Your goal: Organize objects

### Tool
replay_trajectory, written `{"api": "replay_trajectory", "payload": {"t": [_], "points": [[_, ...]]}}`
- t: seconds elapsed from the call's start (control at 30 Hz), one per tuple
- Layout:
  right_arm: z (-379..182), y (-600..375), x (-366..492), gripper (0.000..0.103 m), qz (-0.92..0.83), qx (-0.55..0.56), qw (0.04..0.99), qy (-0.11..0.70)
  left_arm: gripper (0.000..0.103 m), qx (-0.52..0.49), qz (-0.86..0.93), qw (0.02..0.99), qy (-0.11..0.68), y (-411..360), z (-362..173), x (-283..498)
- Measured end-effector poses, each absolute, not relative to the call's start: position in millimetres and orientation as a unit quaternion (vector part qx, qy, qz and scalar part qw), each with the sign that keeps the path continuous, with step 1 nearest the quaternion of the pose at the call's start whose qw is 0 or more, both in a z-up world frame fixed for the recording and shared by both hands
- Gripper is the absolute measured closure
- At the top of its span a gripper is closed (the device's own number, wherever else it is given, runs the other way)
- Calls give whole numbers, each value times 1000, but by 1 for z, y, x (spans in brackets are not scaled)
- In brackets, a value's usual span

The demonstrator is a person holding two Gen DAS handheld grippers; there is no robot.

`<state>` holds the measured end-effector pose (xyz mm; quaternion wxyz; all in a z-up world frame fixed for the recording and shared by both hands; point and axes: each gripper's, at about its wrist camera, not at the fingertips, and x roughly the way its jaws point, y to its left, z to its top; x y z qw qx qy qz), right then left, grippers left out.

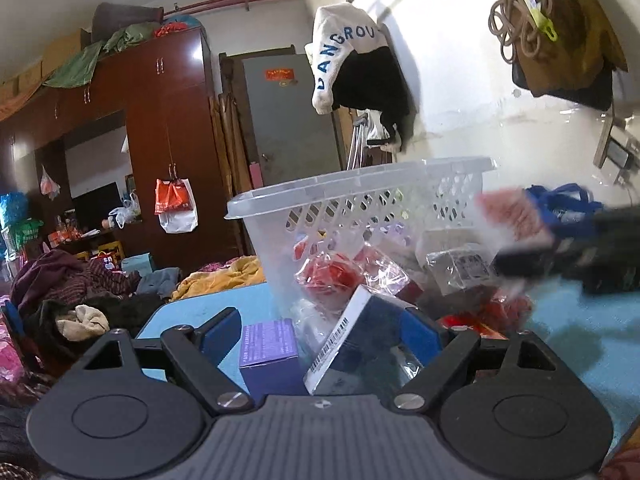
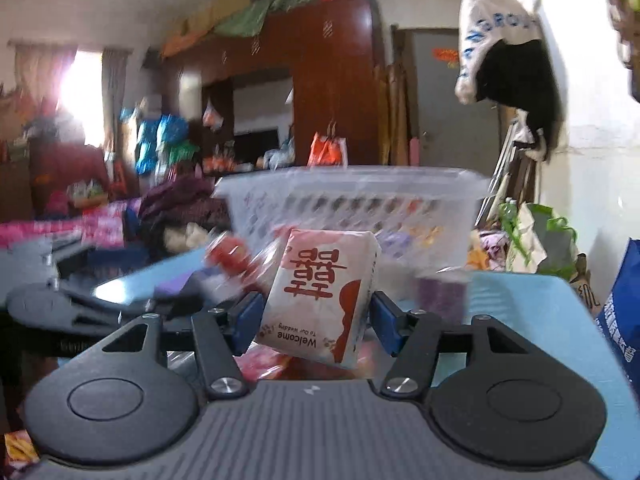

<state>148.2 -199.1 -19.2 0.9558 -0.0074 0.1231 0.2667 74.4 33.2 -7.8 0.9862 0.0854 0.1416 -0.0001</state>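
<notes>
Right hand-held gripper [image 2: 316, 318] pinches tissue pack [image 2: 320, 296] above table [image 2: 520, 312], before basket [image 2: 352, 196]. Left hand-held gripper [image 1: 324, 332] spread around blue box [image 1: 372, 344]; purple box [image 1: 270, 354], red-filled bags [image 1: 340, 276] crowd basket front.

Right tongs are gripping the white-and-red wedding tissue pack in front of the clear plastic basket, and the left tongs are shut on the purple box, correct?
Not quite. The left wrist view shows the left tongs open, with the purple box and a blue box loose between them. The right tongs do grip the white-and-red wedding tissue pack before the clear plastic basket.
</notes>
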Motion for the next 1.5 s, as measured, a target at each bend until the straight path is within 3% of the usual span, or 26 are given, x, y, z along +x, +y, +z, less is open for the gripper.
{"api": "replay_trajectory", "payload": {"t": [0.33, 0.47, 0.77, 0.97, 1.07, 1.13, 1.5], "points": [[-22, -208, 155, 41, 255, 5, 960, 116, 17, 113, 9, 982, 154, 15, -10, 84], [-22, -211, 155, 41, 255, 11, 960, 115, 40, 105, 6, 983, 152, 18, -11, 81], [-21, -212, 156, 43, 255, 8, 960, 115, 39, 122, -3, 983, 138, 20, -15, 75], [-23, -207, 166, 48, 266, -4, 951, 158, 38, 132, 9, 981, 139, 22, -14, 75], [-23, -212, 161, 43, 244, -14, 957, 155, 36, 123, 8, 982, 141, 28, -13, 75], [-26, -217, 158, 28, 227, -25, 960, 161, 33, 122, 11, 982, 140, 30, -13, 75], [-40, -213, 145, 27, 238, -77, 946, 207, 27, 120, 16, 981, 154, 29, -9, 82]]}}
